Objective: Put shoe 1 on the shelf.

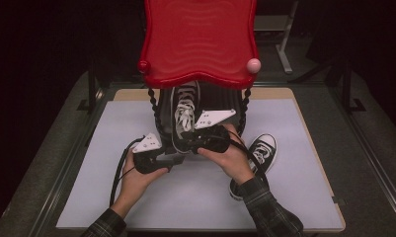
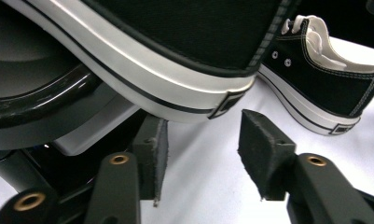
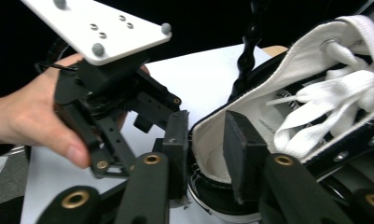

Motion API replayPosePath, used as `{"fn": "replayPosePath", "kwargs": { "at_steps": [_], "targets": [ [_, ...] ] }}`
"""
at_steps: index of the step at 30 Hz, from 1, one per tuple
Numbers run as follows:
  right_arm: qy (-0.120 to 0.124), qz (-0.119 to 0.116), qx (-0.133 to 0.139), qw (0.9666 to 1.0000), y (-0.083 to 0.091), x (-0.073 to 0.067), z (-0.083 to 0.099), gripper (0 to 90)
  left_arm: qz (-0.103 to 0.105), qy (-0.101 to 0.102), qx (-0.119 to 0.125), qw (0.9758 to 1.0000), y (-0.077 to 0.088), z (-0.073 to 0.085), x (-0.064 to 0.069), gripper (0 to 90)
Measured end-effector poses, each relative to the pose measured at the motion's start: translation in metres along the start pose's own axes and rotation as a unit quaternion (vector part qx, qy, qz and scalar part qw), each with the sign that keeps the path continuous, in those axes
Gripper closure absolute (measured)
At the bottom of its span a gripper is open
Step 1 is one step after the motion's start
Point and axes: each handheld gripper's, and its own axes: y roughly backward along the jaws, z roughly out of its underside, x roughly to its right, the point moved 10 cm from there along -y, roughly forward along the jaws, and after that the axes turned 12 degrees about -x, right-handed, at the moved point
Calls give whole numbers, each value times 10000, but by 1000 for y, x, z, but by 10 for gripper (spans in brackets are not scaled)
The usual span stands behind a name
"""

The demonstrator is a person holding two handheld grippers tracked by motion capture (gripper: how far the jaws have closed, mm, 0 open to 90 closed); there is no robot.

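Worktop (image 1: 136, 207) surface is pale grey-white, and it carries a stand with twisted black posts (image 1: 152, 106) and a red wavy-edged tray (image 1: 199, 39) on top. 1 black high-top sneaker (image 1: 184, 116) with white laces sits on the stand's lower shelf under the tray, with its heel toward the person. A 2nd black sneaker (image 1: 257, 155) lies on the worktop to the right of the stand, partly behind the right forearm.

Right hand-held gripper (image 3: 205, 140): in the right gripper view its 2 jaws straddle the heel collar of the shelved sneaker (image 3: 287, 116). 1 pad sits inside the white lining and the other sits outside the black canvas. The jaws stand at a narrow gap, but whether the pads press the collar cannot be told. In the high view this gripper (image 1: 193, 136) is at the sneaker's heel.

Left hand-held gripper (image 2: 201, 149): its jaws are spread wide with nothing between them. They sit just below the white rubber sole edge of the shelved sneaker (image 2: 175, 46). The 2nd sneaker (image 2: 324, 79) appears beyond on the worktop (image 2: 212, 186). In the high view this gripper (image 1: 172, 159) is just left of the stand's base, near the right one.
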Motion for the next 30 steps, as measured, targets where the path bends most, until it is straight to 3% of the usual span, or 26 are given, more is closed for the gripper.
{"fn": "replayPosePath", "kwargs": {
  "at_steps": [4, 7, 11, 14, 17, 23, 25, 28, 30],
  "targets": [
    [37, -78, -6, 10000, -1, -3, -2, 837, 35, 112, 42, 9999, -2, -1, 0, 562],
    [64, -94, 10, 9999, -1, -4, -4, 857, -125, 50, 34, 9999, -3, -2, 0, 596],
    [182, -8, 4, 9998, 1, -5, -8, 862, -49, 111, 75, 9999, -1, -5, 0, 608],
    [189, 33, 121, 9997, 4, -2, -13, 863, -127, 106, 105, 9998, 1, -11, -2, 612],
    [233, 99, 179, 9995, 7, 4, -18, 864, -125, 174, 196, 9996, 1, -19, -6, 618],
    [295, 276, 292, 9988, 10, 20, -34, 864, -324, 190, 288, 9989, 2, -38, -22, 632],
    [261, 363, 359, 9984, 10, 27, -39, 864, -173, 263, 334, 9989, 2, -43, -25, 648],
    [183, 441, 510, 9976, 13, 37, -44, 864, -304, 224, 388, 9985, 2, -50, -29, 649],
    [194, 487, 531, 9972, 13, 41, -46, 864, -271, 293, 428, 9983, 1, -51, -31, 661]
  ]
}}
